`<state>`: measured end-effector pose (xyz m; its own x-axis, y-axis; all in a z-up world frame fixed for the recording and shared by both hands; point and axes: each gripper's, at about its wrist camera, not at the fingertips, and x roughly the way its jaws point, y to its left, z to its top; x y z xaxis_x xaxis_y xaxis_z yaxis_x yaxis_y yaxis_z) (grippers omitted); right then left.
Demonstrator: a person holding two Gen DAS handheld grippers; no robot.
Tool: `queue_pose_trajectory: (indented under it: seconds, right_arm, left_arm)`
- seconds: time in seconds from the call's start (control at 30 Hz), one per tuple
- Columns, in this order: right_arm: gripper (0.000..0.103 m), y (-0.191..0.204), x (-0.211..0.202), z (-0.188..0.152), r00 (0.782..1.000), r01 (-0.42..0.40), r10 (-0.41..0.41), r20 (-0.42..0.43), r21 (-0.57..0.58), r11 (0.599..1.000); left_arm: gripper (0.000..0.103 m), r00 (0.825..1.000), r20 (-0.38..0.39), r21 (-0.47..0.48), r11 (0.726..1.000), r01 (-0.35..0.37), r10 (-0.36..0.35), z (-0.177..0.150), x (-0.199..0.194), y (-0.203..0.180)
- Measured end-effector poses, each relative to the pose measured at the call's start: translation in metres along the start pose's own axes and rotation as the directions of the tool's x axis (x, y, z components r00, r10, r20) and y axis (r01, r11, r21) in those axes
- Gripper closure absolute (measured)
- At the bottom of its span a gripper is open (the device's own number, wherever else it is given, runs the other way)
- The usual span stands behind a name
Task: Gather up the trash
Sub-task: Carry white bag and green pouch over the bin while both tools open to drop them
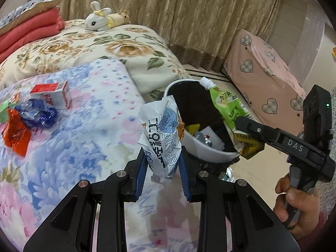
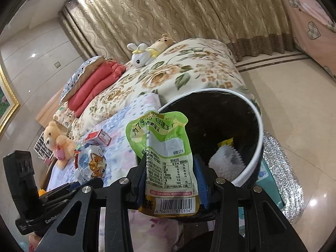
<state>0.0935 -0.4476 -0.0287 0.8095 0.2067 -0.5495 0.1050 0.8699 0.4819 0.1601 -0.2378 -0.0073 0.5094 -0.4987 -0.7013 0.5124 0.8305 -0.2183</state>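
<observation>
Trash bin (image 2: 247,168): right gripper (image 2: 171,180) clamps green pouch (image 2: 161,147); only left view shows left gripper (image 1: 161,168) clamping white wrapper (image 1: 161,134).

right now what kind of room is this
Most likely a home bedroom: a bed under a floral quilt, a plush rabbit lying on it, folded red bedding, and full-length curtains behind.

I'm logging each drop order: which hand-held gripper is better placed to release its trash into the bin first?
Probably the right hand-held gripper: its green pouch already hangs over the trash bin rim. The left hand-held gripper holds its white wrapper short of the rim, above the bed.
</observation>
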Motion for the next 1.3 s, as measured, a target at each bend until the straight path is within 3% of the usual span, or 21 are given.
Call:
queue_pose_trajectory:
  seconds: [0.63, 1.3]
  right_arm:
    - [0.062, -0.026, 0.009, 0.019, 0.999, 0.042, -0.042, 0.006, 0.022, 0.999]
    - [0.061, -0.035, 0.012, 0.027, 0.999, 0.050, -0.050, 0.006, 0.034, 0.998]
  left_arm:
    - [0.076, 0.999, -0.024, 0.067, 0.997, 0.030, -0.029, 0.025, 0.028, -0.037]
    - [0.075, 0.998, -0.058, 0.089, 0.995, 0.043, -0.038, 0.035, 0.052, -0.050]
